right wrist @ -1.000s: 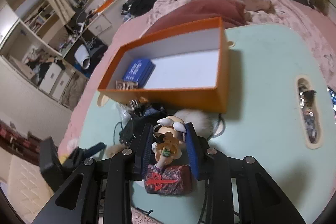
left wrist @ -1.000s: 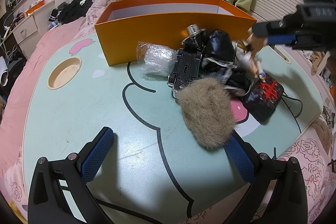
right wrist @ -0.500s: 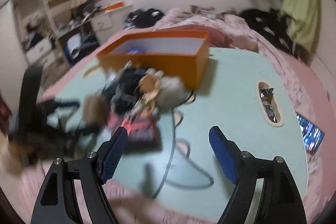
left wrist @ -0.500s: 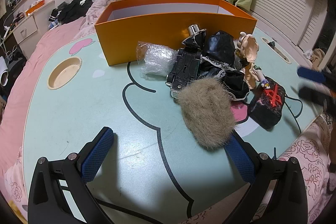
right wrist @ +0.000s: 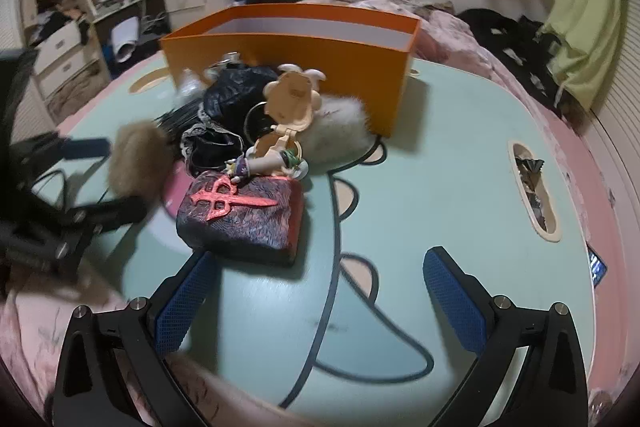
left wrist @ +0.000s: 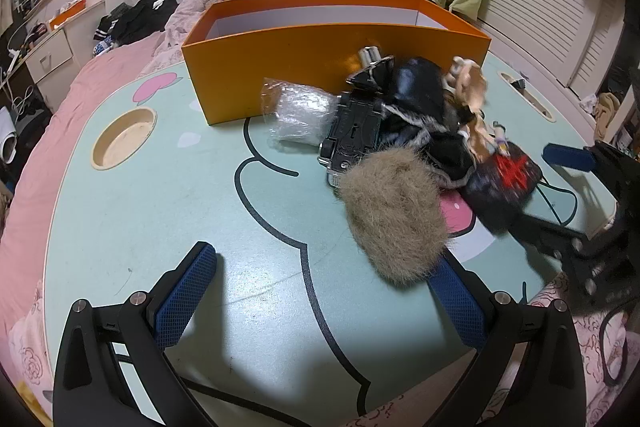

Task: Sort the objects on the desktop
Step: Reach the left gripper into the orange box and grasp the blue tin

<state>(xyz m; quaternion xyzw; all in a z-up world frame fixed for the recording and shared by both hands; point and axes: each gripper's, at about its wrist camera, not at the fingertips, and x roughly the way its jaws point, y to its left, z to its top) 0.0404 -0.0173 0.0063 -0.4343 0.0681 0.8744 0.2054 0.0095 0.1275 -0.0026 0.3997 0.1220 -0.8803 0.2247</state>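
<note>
We cannot see the floor of the orange box from either wrist view, so whatever lies inside stays hidden behind its near wall, and the left part of the right wrist view is smeared with blur where the left gripper reaches in. The heap in front of the box overlaps itself, and several dark pieces in it are hard to tell apart. On the pale green table the heap sits just in front of the box: a clear plastic bag at its left, a black toy car turned underside up, a black glossy bundle, a tan fur pompom nearest the left gripper, a whitish fur ball against the box corner, a cream figurine lying across the pile, and a dark block with a red cross emblem at the near right. The left gripper stands wide, nothing between its pads, its right pad just beside the tan pompom. The right gripper is spreading its jaws wide over bare table, holding nothing, its left pad close to the dark block.
</note>
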